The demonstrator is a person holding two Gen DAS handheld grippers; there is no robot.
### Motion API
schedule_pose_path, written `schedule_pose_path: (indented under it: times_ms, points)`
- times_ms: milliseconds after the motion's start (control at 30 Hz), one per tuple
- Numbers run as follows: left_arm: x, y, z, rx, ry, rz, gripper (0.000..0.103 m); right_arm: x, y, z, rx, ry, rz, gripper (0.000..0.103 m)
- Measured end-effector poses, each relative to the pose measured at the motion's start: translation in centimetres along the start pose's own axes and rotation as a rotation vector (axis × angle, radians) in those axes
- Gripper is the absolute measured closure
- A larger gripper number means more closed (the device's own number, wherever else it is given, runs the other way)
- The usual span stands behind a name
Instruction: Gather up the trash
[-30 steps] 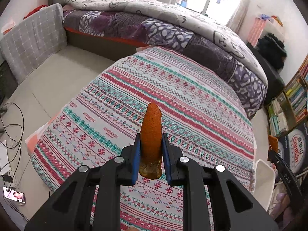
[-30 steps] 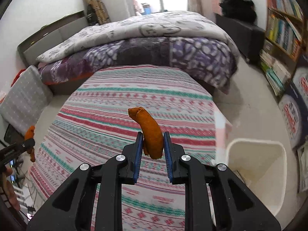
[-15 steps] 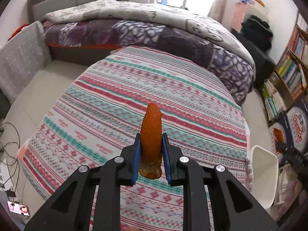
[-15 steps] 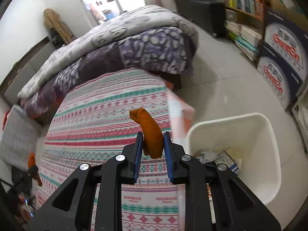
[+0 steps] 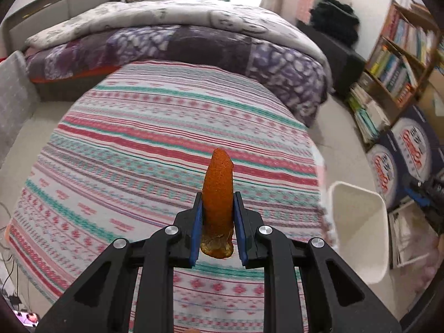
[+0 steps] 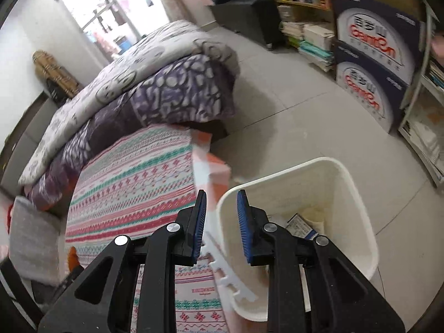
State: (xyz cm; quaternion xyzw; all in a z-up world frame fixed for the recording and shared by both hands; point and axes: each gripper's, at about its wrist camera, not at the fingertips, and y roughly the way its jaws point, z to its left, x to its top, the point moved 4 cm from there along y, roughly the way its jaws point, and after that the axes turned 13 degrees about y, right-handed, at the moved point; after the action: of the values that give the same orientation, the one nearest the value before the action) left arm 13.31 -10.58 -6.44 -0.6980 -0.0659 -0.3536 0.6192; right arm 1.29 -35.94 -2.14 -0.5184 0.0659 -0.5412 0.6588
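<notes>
My left gripper (image 5: 217,198) is shut on an orange peel (image 5: 217,191), held upright above the striped mat (image 5: 155,149). The white trash bin (image 5: 358,230) stands on the floor to its right. In the right wrist view my right gripper (image 6: 221,197) is open and empty, over the near rim of the white trash bin (image 6: 347,191). Paper trash (image 6: 301,224) lies in the bin's bottom. The peel that the right gripper held is out of sight. The left gripper's peel (image 6: 72,255) shows small at the lower left of the right wrist view.
A bed with a purple and grey quilt (image 5: 194,36) lies behind the mat. Bookshelves (image 5: 402,44) and printed cartons (image 6: 371,63) line the right wall. A grey cushion (image 5: 14,94) stands at the left. The tiled floor (image 6: 305,116) surrounds the bin.
My right gripper swung right from over the mat to over the bin, opened, and its orange peel is gone. My left gripper moved right with its peel still held.
</notes>
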Motion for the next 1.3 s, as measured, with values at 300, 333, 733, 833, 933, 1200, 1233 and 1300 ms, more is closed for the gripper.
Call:
schedule_pose_path:
  times_ms: [300,333,733,833,933,1200,1233,1300]
  points:
    - [0.0,1.3,-4.7,-0.045,0.066,0.012,0.082,-0.9,2.6,-2.5,-0.064,-0.014,0.147,0.032]
    - [0.1,1.4,-4.8,-0.045,0.068,0.015,0.082,-1.6,3.2,-2.4,-0.072,-0.035,0.180,0.027]
    - [0.1,0.3,0.0,-0.018,-0.025,0.010,0.082,-11.4,10.8,1.4,-0.185,-0.393,0.455,0.030]
    - [0.1,0.0,1.1,-0.010,-0.043,0.009,0.082,-11.6,11.5,0.9,-0.205,-0.392,0.477,0.050]
    - [0.1,-0.2,2.0,-0.013,-0.066,0.010,0.082,-11.4,11.1,1.1,-0.182,-0.396,0.476,0.077]
    - [0.4,-1.3,3.1,-0.029,-0.102,-0.018,0.082,-9.5,6.7,4.0,0.003,-0.365,0.365,0.080]
    - [0.4,-1.3,3.1,-0.028,-0.100,-0.017,0.082,-9.3,6.2,4.5,0.020,-0.368,0.341,0.080]
    - [0.3,-1.2,3.0,-0.024,-0.093,-0.015,0.082,-8.5,5.5,5.1,0.029,-0.379,0.290,0.080]
